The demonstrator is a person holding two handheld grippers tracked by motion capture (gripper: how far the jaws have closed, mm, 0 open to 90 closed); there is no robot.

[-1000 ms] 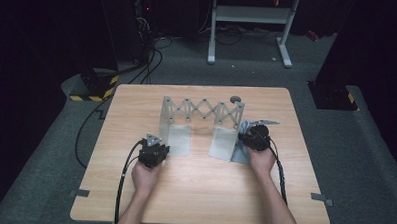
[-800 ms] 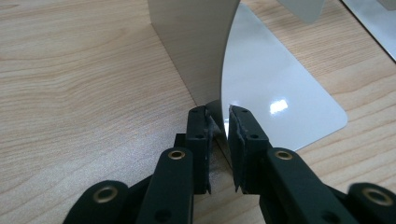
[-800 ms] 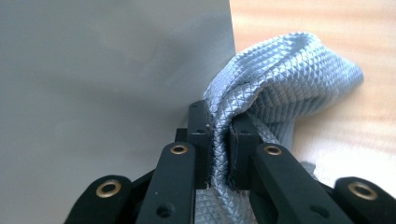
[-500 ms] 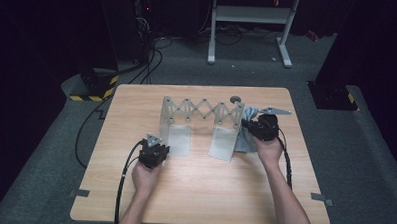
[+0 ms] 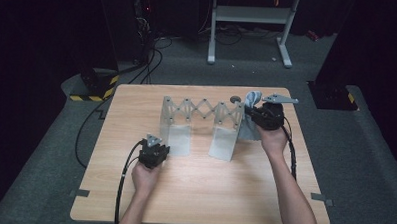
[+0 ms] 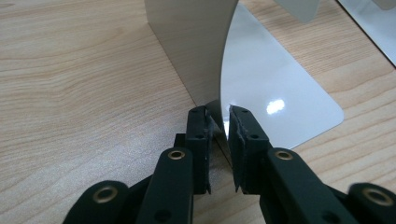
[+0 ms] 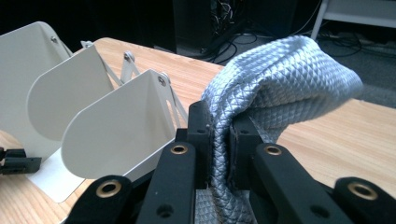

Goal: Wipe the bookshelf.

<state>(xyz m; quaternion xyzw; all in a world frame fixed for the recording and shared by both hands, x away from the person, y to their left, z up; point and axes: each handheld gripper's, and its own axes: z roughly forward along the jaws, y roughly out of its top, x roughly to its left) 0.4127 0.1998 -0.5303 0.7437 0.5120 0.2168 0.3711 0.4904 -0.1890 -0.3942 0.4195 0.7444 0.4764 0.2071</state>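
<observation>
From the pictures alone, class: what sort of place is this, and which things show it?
Probably a lab or studio recording bench, not a home: a lone wooden table on grey carpet, dark curtained surroundings, cables across the floor, and a metal equipment stand behind.

From my high view the table (image 5: 198, 192) is lit evenly from above, while the floor and room behind fall off to near black. Shadows on the wood are soft and short. That picture is a little soft and grainy. In the left gripper view a bright glare spot sits on the glossy base plate (image 6: 275, 106) of the metal stand; the jaws at the bottom edge are slightly blurred. In the right gripper view the grey quilted cloth (image 7: 280, 79) is sharp, the background dark and blurred.
</observation>
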